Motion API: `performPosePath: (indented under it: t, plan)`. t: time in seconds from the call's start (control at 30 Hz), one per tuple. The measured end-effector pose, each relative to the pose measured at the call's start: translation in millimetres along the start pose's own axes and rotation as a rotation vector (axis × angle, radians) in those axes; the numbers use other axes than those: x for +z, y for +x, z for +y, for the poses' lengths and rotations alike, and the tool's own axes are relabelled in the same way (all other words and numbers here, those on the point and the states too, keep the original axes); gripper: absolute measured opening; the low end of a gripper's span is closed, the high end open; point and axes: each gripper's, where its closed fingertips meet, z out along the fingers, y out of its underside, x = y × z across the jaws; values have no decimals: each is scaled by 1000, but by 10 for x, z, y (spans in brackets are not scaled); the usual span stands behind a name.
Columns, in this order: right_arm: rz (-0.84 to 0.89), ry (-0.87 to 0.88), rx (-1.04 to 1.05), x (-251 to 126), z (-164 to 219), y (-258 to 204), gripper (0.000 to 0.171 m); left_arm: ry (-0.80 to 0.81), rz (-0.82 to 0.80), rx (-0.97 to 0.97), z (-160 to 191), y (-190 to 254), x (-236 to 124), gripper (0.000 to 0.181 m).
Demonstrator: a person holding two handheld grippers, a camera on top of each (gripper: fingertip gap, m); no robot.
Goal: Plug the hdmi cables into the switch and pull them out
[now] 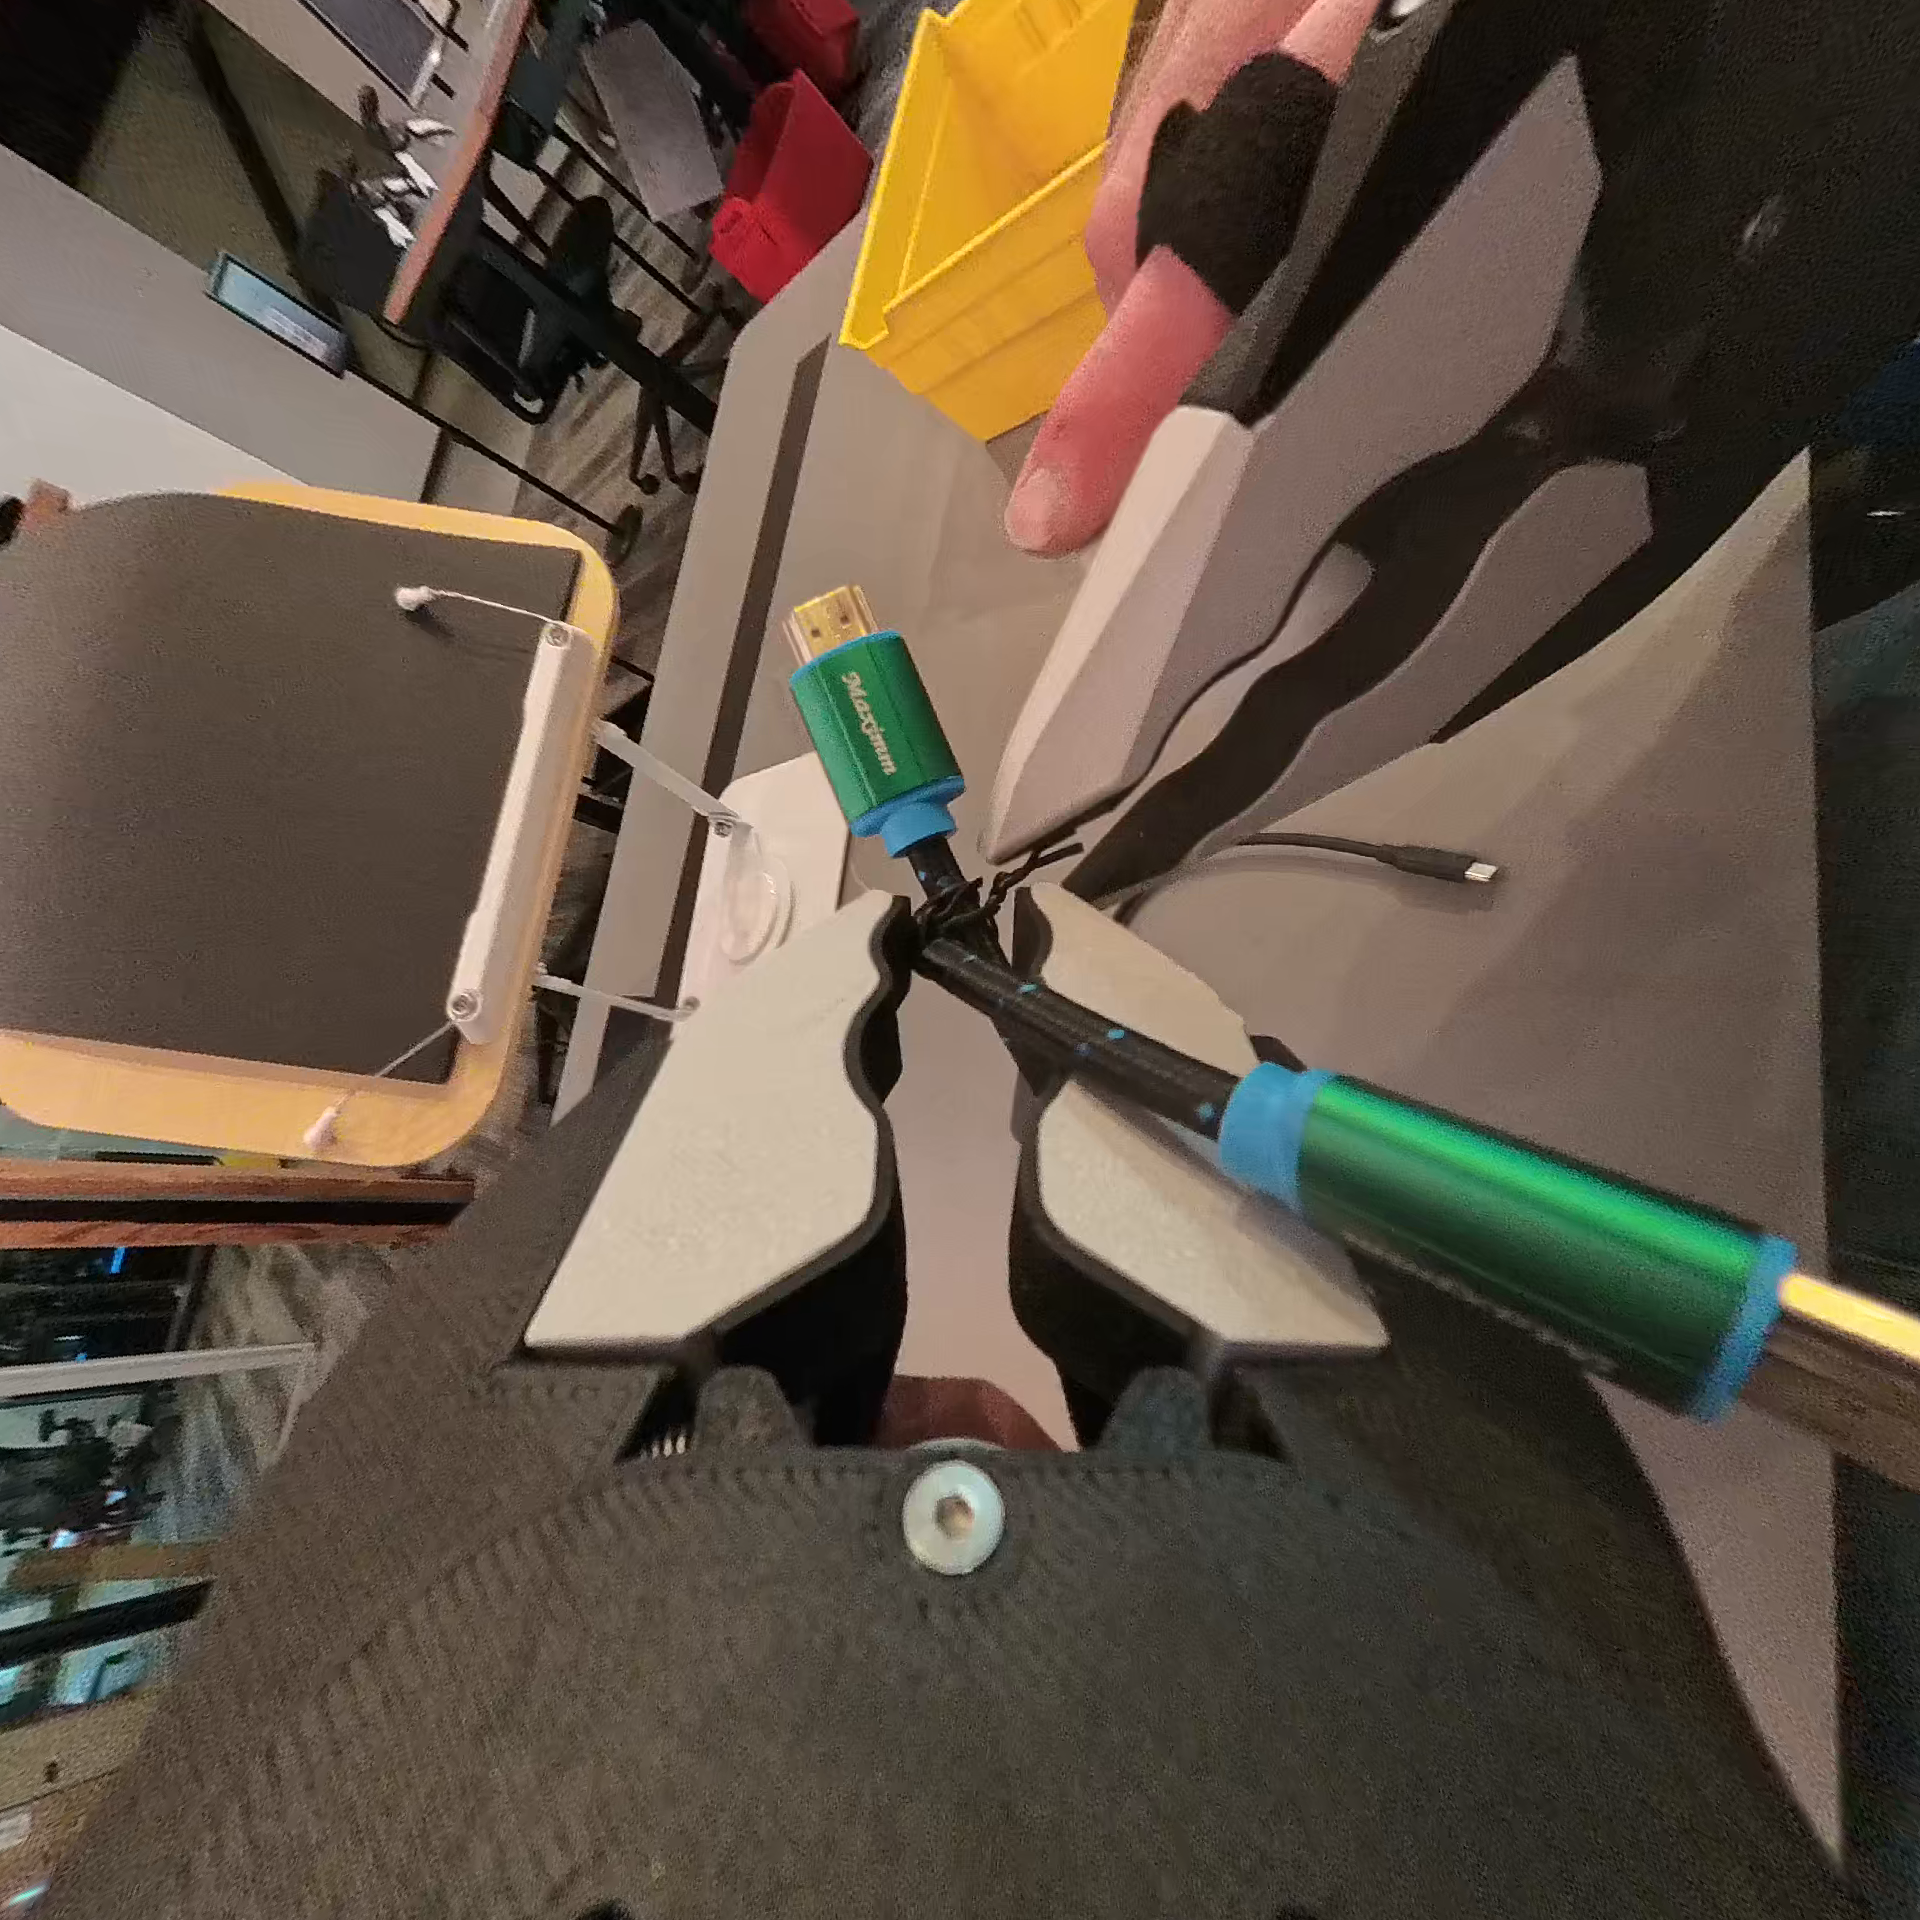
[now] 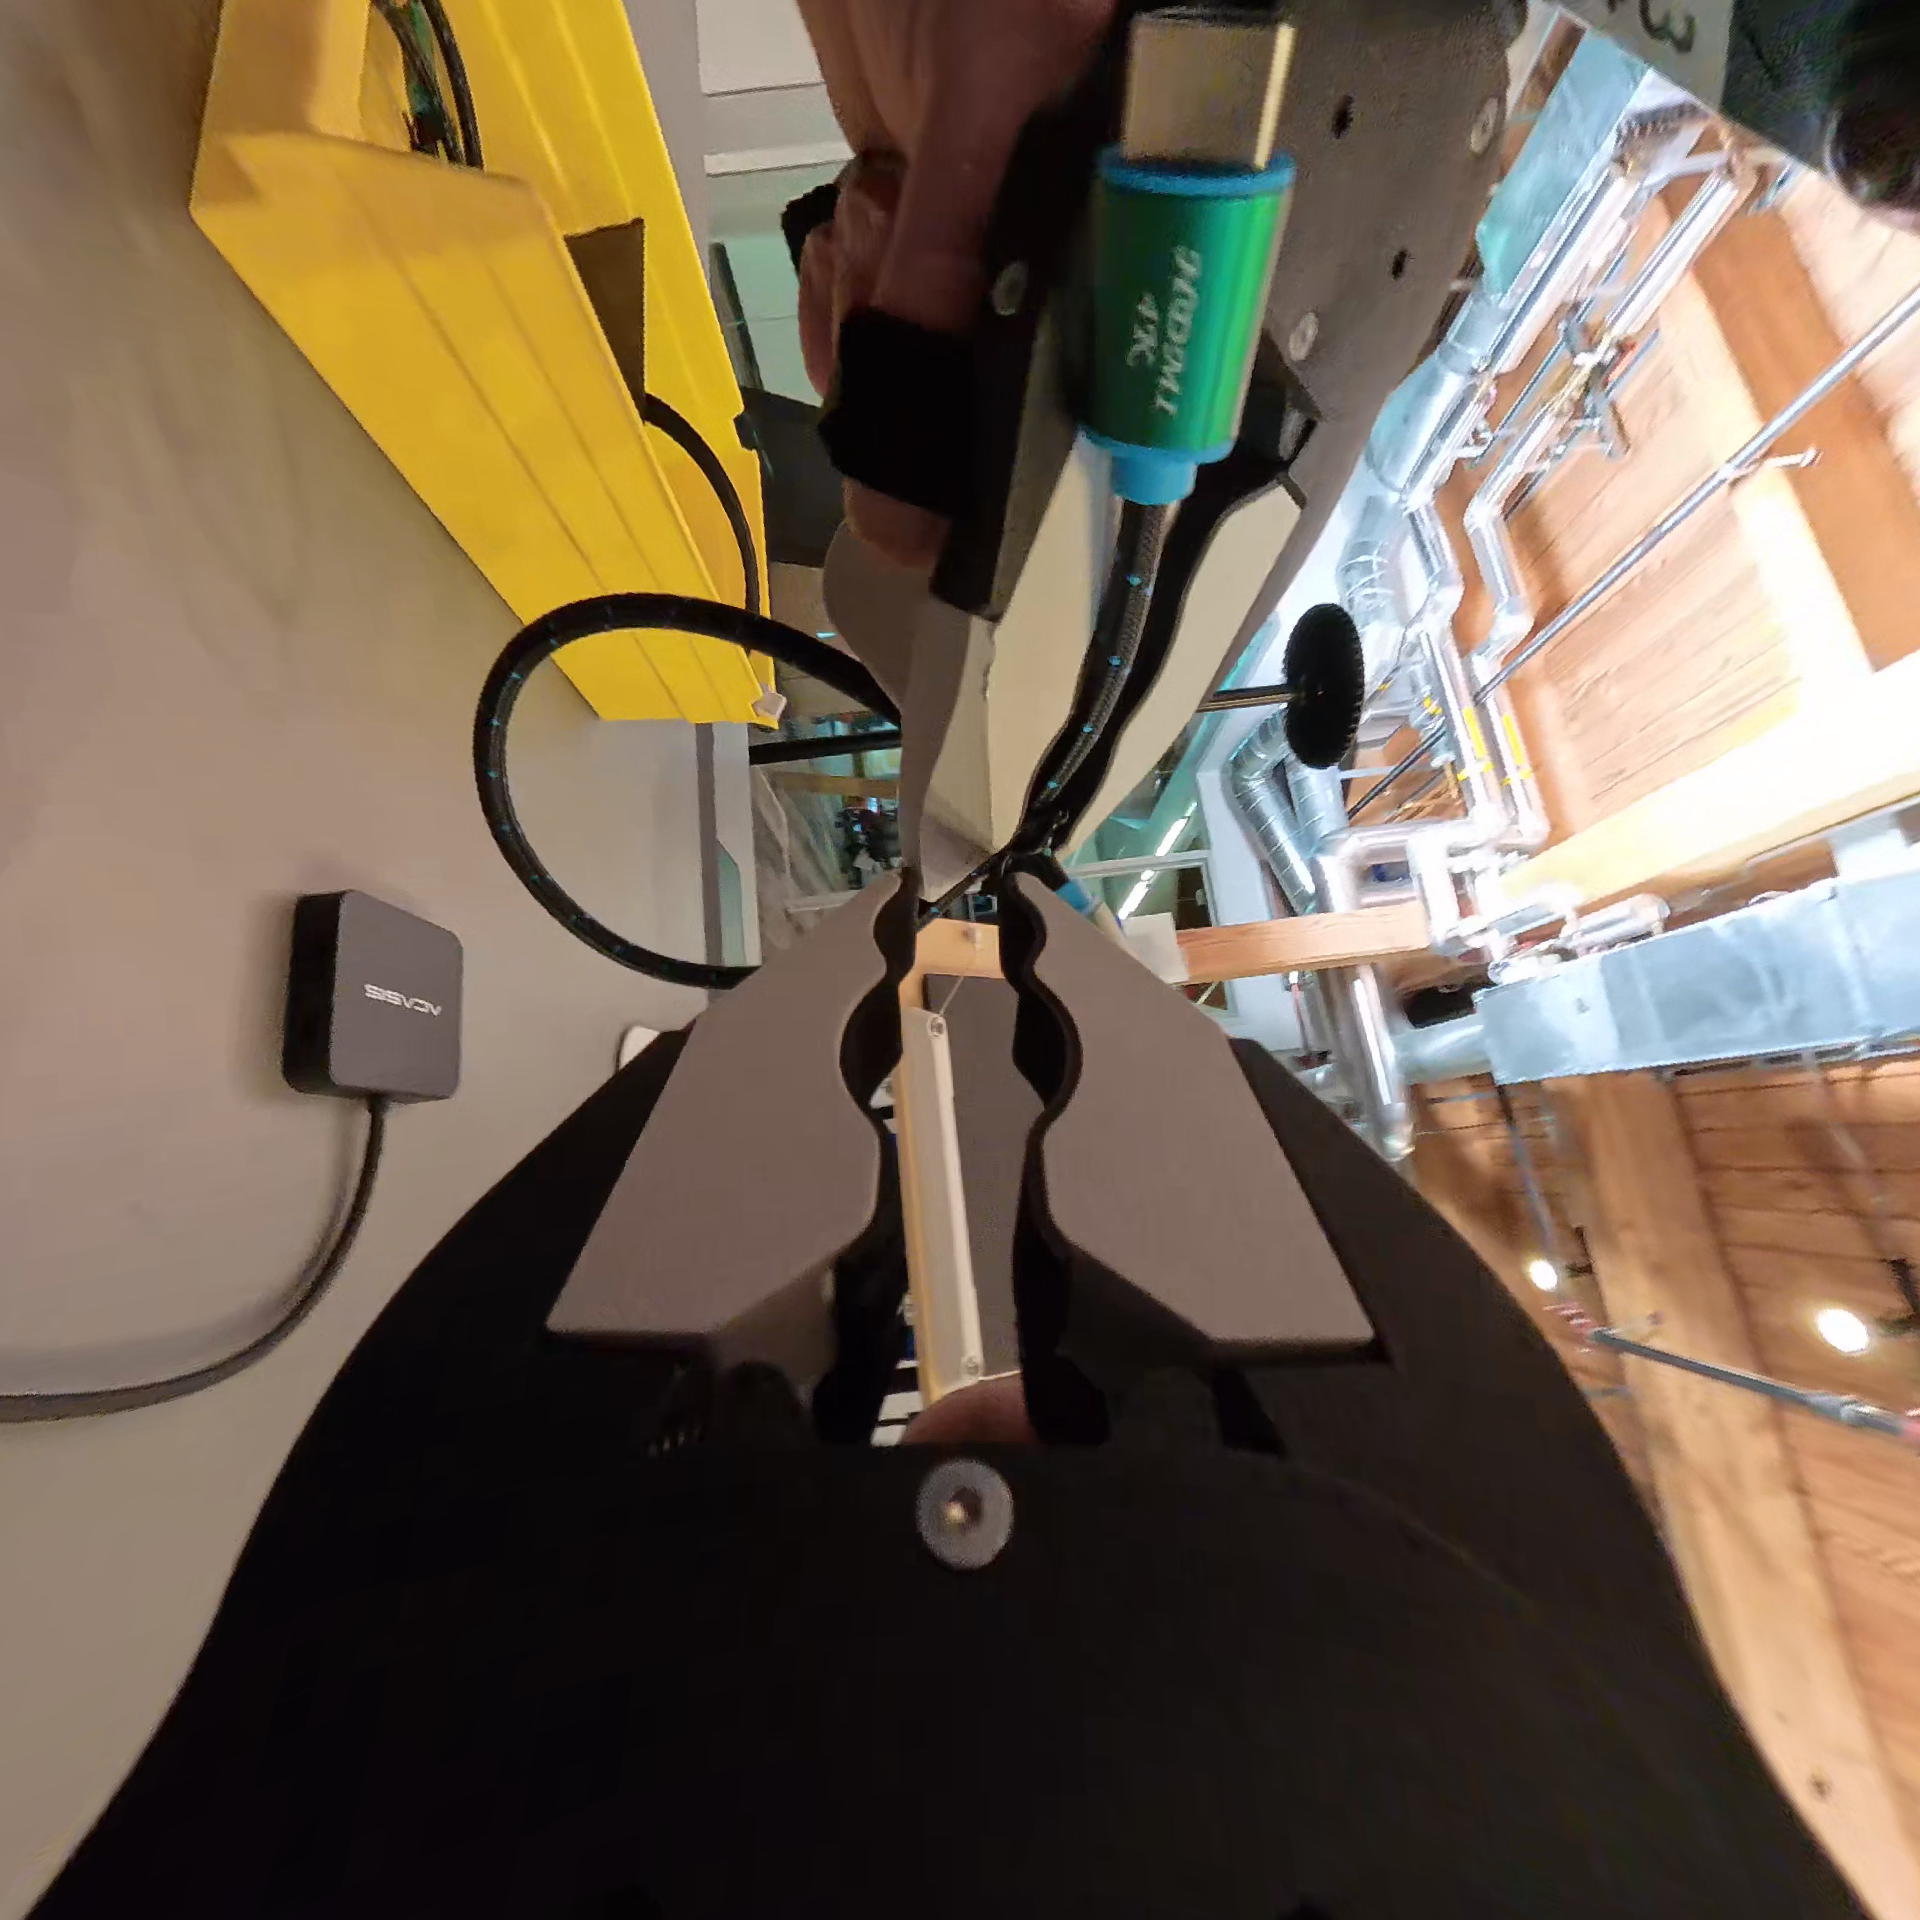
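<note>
**A:** What is seen in the left wrist view?

**B:** The left gripper [image 1: 956,912] is seen closed to a narrow gap. The black braided HDMI cable [image 1: 1091,1049] is pinched between its tips at a tied spot. One green plug [image 1: 873,727] is held up just beyond the tips, with its gold end turned toward the far side. A second green plug [image 1: 1507,1216] is seen blurred at the near right.

**A:** And the other tool?

**B:** The right gripper [image 1: 1023,857] is brought in from the far right. Its tips are set almost against the left tips, at the same tied spot. A finger [image 1: 1112,395] with a black strap is laid along it. A thin black cord [image 1: 1351,847] is laid on the grey table [image 1: 1558,987] to the right. A yellow bin [image 1: 977,260] is set at the far side, and a wood-framed black board [image 1: 260,810] is seen to the left.

**A:** What is shown in the right wrist view?

**B:** The right gripper's fingers are seen narrowed, with the cable caught between their tips. The left gripper is met tip to tip from the far side. A green plug is seen alongside it, gold end pointed away. The cable is looped over the table to the left, partly in front of the yellow bin.

**A:** Where is the switch?

**B:** The switch [image 2: 369,1008], a dark grey box, is laid flat on the table at the left, well apart from the plug. Its grey lead [image 2: 312,1299] is run off toward the near left.
</note>
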Motion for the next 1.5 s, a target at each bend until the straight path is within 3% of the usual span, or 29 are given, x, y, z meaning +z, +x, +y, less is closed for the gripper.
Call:
performPosePath:
  t: [0.3,0.53,0.67,0.7,0.9,1.07,1.3,1.5]
  plan:
    - [-10,57,-185,-11,-91,-87,19,-22,127,-113,46,116,5,17]
    - [-152,105,-241,-31,-119,-202,14,-64,205,-100,121,229,7,17]
    - [-237,116,-175,-60,-124,-254,10,-79,205,-42,145,276,18,17]
    - [-247,127,-138,-72,-140,-244,0,-88,200,-26,155,281,22,17]
    - [-290,130,121,-82,-132,-193,0,-92,173,34,154,278,20,17]
    - [-308,156,674,-64,-80,-52,0,-42,97,57,61,159,-22,18]
    - [-533,429,1895,-127,-42,75,0,39,-49,196,-119,65,-53,17]
    - [-474,611,2237,-210,-92,149,0,143,-171,319,-229,48,-84,17]
